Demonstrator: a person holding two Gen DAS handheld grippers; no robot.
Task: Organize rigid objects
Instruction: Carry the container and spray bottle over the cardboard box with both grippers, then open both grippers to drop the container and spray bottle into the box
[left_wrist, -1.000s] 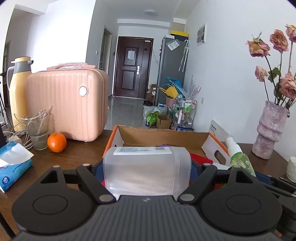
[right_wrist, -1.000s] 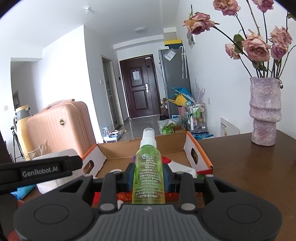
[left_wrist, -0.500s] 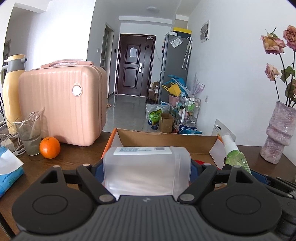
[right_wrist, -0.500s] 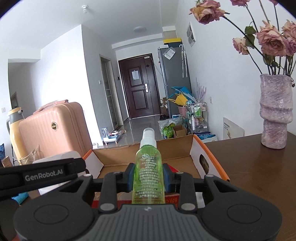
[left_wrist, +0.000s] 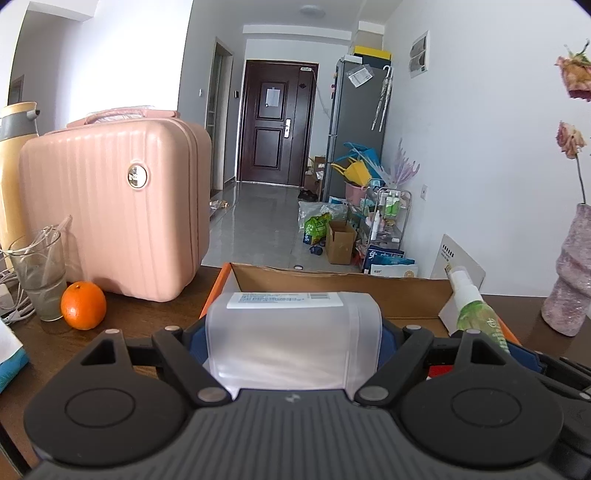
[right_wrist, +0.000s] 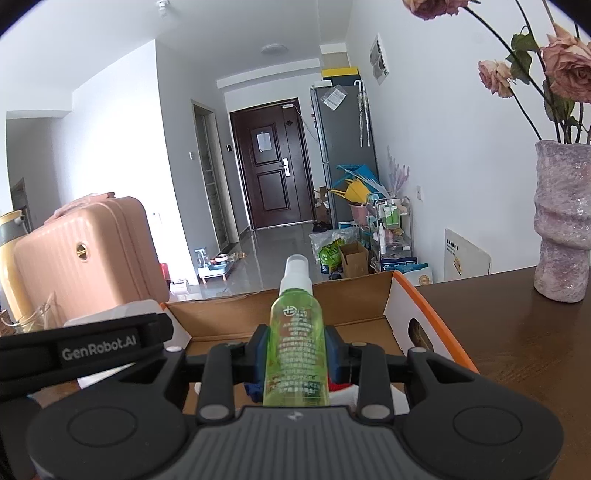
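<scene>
My left gripper (left_wrist: 293, 338) is shut on a translucent white plastic container (left_wrist: 293, 332) with a label on top, held over the near part of an open orange-edged cardboard box (left_wrist: 332, 291). My right gripper (right_wrist: 295, 345) is shut on a green spray bottle (right_wrist: 295, 343) with a white nozzle, upright over the same box (right_wrist: 284, 314). The bottle also shows at the right in the left wrist view (left_wrist: 476, 314). The left gripper's arm shows at the left in the right wrist view (right_wrist: 85, 347). Red and blue items lie in the box, mostly hidden.
On the dark wooden table (right_wrist: 517, 354): a pink suitcase (left_wrist: 110, 206), an orange (left_wrist: 83, 304), a glass (left_wrist: 37, 277), a yellow thermos (left_wrist: 11, 166) at left, and a purple vase (right_wrist: 561, 221) with dried roses at right. A white card (right_wrist: 465, 256) leans on the wall.
Both grippers have moved forward and slightly left over the box, each keeping its object. The suitcase looks nearer; the vase has slid toward the right edge.
</scene>
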